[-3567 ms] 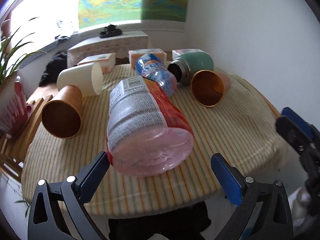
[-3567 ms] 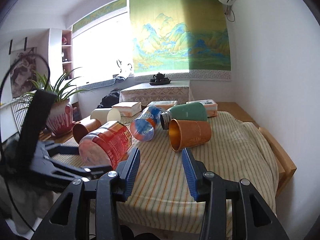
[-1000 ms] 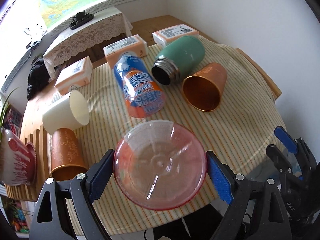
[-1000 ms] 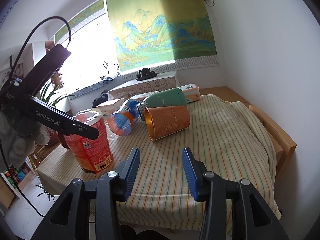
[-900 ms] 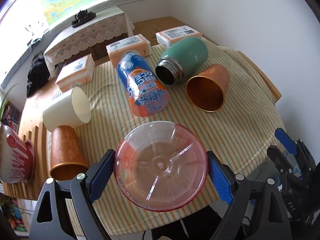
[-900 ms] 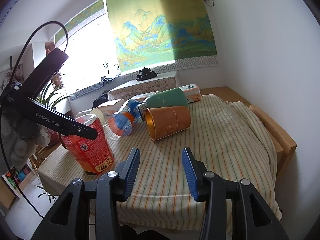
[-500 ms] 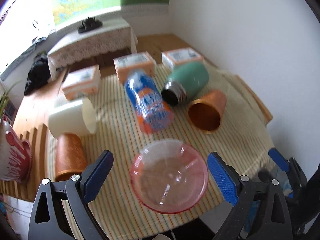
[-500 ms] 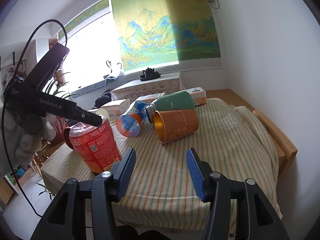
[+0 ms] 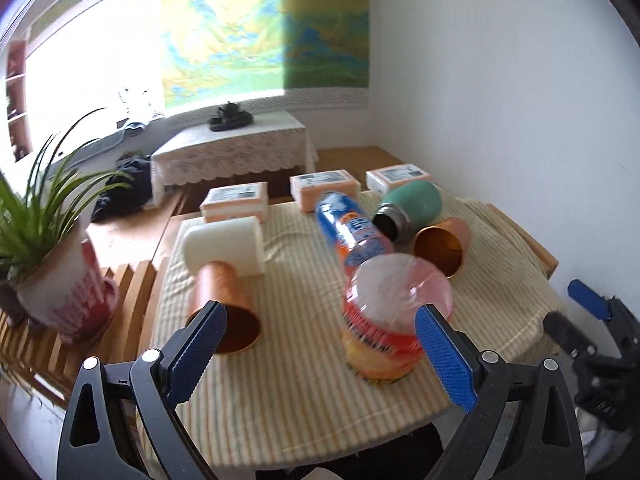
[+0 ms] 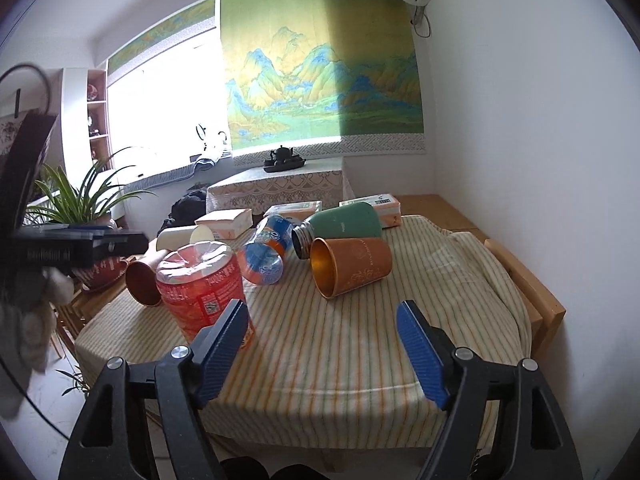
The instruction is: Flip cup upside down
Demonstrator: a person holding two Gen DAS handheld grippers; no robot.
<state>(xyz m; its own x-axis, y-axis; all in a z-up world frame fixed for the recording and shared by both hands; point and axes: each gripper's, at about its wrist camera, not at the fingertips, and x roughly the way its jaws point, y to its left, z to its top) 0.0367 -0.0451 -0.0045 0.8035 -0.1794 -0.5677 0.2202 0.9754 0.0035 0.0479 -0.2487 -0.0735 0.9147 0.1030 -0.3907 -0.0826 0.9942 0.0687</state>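
The clear red-labelled plastic cup (image 9: 390, 314) stands upside down near the table's front edge, its pink base up; it also shows in the right wrist view (image 10: 204, 284). My left gripper (image 9: 320, 350) is open and drawn back from it, empty. My right gripper (image 10: 322, 344) is open and empty over the striped cloth, with the copper cup (image 10: 352, 266) lying on its side beyond it. The right gripper also shows at the right edge of the left wrist view (image 9: 588, 320).
On the striped tablecloth (image 9: 296, 392) lie a second copper cup (image 9: 224, 304), a cream cup (image 9: 224, 246), a blue-orange bottle (image 9: 352, 236) and a green flask (image 9: 408, 208). Three tissue packs (image 9: 236, 200) sit at the back. A potted plant (image 9: 48, 264) stands left.
My left gripper set the plastic cup down upside down, let go and pulled back and up. My right gripper opened wider.
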